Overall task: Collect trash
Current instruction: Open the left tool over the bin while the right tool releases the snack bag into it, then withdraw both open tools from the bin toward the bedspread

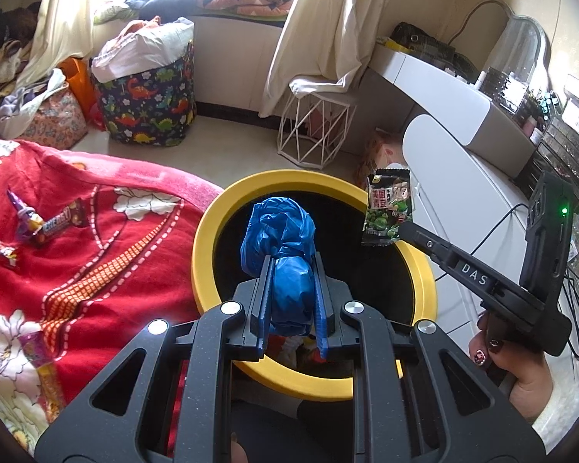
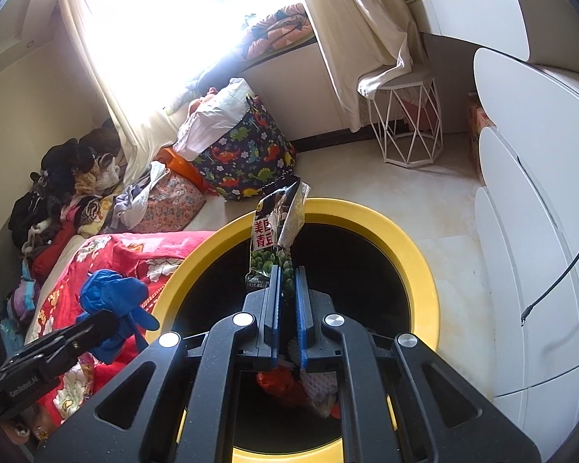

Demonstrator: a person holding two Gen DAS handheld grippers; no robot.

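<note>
landmark: yellow-rimmed trash bin (image 1: 208, 247), black inside, standing on the floor against the red floral blanket (image 1: 58, 231). left gripper (image 1: 291, 270) has its fingers clamped on a crumpled blue plastic bag (image 1: 278, 231), held over the bin's opening, toward the blanket side. right gripper (image 2: 288, 274) has its fingers pinched nearly together on the bottom edge of a green pea snack packet (image 2: 274, 231), packet standing upright above the bin's opening; in the left wrist view the same packet (image 1: 390, 208) hangs over the bin's rim on the side away from the blanket. some red and white trash (image 2: 289, 386) already lies at the bottom of the bin. candy wrappers (image 1: 46, 223) lie on the blanket, well apart from the bin, one more wrapper (image 1: 42, 370) nearer the camera on the blanket. beyond the bin: dinosaur-print bag (image 1: 146, 104) and white wire stool (image 1: 316, 131) on the floor. white dresser (image 2: 540, 231) on the bin's far side from the blanket.
</note>
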